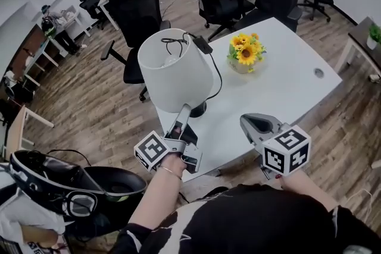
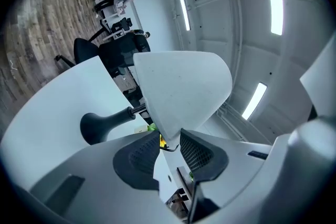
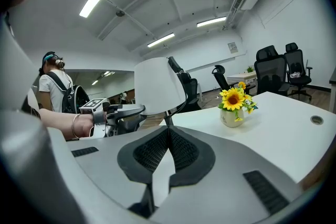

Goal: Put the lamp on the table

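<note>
Two tongs: left tongs [image 2: 170,139] clamped on lamp [image 1: 175,71] shade rim; right tongs [image 3: 168,131] closed, empty, alongside. Placement nearly done, base apparently on table [image 1: 286,86]. Next: release grip, withdraw.

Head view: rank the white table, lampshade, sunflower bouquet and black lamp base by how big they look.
1. white table
2. lampshade, though it is nearer the camera, which inflates it
3. sunflower bouquet
4. black lamp base, partly hidden by the shade
</note>
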`<move>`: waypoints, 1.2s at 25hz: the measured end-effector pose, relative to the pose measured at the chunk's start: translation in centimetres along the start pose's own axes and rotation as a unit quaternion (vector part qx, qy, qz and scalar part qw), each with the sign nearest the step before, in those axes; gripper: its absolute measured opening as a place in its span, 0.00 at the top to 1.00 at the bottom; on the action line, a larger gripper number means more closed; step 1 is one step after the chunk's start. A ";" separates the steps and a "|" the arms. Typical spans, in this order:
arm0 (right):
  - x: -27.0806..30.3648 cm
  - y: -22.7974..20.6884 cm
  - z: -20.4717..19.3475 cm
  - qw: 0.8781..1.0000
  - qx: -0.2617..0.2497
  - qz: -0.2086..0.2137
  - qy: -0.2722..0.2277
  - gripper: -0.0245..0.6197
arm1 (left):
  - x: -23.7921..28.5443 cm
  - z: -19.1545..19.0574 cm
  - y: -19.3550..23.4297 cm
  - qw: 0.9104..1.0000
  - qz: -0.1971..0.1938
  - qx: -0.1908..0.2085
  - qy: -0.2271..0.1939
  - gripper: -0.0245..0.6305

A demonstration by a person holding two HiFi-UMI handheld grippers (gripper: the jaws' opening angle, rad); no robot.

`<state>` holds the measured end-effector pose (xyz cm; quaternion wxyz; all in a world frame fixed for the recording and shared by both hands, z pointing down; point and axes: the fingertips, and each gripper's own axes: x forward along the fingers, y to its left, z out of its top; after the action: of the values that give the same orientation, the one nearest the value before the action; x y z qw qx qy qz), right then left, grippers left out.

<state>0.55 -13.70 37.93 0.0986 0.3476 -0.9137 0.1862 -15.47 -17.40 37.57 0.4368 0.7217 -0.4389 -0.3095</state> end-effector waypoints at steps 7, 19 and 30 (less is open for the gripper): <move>-2.7 -3.6 0.1 1.000 0.008 0.012 0.001 0.94 | -0.9 -0.5 1.5 0.996 0.077 0.029 -0.044 0.77; -6.7 -5.3 -0.2 0.999 0.008 0.045 -0.009 0.94 | -2.9 -4.7 -0.7 0.990 0.108 0.086 -0.035 0.94; -11.1 -4.1 0.1 0.995 -0.020 0.094 -0.015 0.94 | -3.4 -11.3 -12.4 0.912 0.070 0.405 0.013 0.94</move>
<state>11.51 -9.93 35.53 0.0742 0.2611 -0.9472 0.1707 -3.01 -7.37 31.39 0.1338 0.8081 -0.5701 -0.0644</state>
